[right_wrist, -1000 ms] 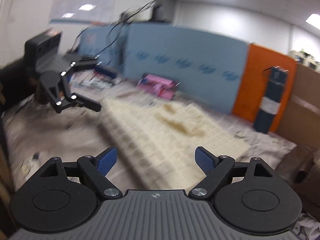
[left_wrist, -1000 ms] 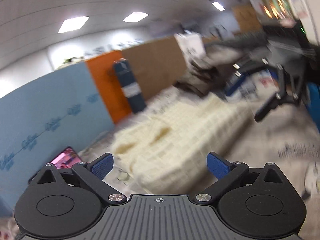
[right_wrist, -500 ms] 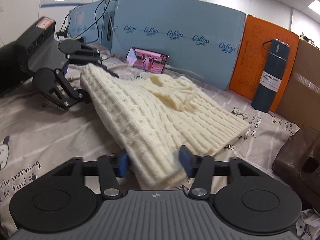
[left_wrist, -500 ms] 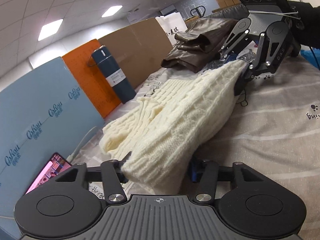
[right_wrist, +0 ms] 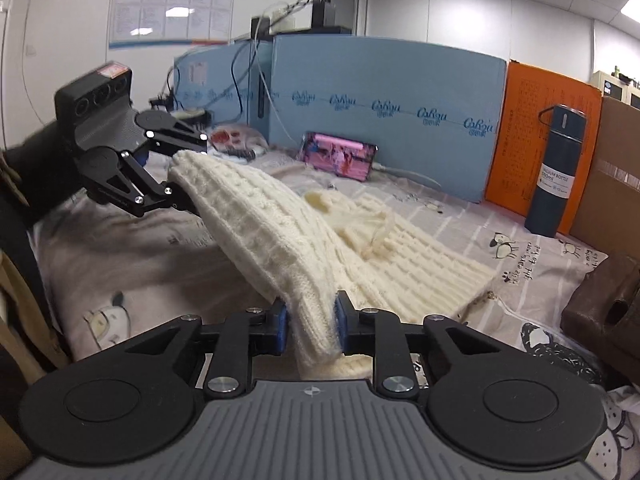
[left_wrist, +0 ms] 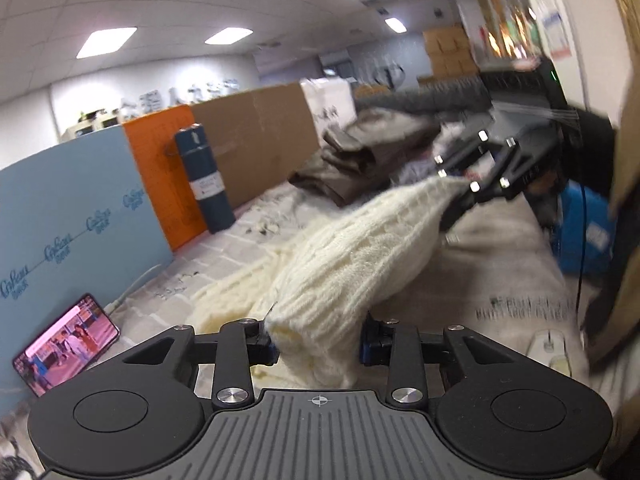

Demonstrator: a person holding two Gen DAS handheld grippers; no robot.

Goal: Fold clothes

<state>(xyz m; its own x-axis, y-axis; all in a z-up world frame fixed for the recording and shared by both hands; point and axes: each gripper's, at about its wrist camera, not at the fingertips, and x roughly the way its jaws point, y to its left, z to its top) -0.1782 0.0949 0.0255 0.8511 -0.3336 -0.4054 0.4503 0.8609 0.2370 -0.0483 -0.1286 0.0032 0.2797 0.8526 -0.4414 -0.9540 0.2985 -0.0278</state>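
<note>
A cream knitted sweater [right_wrist: 280, 232] lies partly on the printed bed sheet [right_wrist: 132, 264], its near edge lifted off it. My left gripper [left_wrist: 318, 346] is shut on one end of that edge, and it also shows in the right wrist view [right_wrist: 176, 178]. My right gripper [right_wrist: 311, 326] is shut on the other end, and it also shows in the left wrist view [left_wrist: 460, 192]. The sweater [left_wrist: 352, 252] hangs taut between the two grippers; its far part rests on the sheet.
A dark blue vacuum bottle [right_wrist: 554, 172] stands by an orange board [right_wrist: 524, 140] and blue panels [right_wrist: 384, 112]. A phone [right_wrist: 340, 156] with a lit screen leans on the panel. Brown folded clothing [left_wrist: 360, 160] lies at the far end. A cardboard box [right_wrist: 612, 176] stands at the right.
Both grippers were open a second ago and have closed on the sweater's near edge. Since then they have lifted that edge higher off the sheet.
</note>
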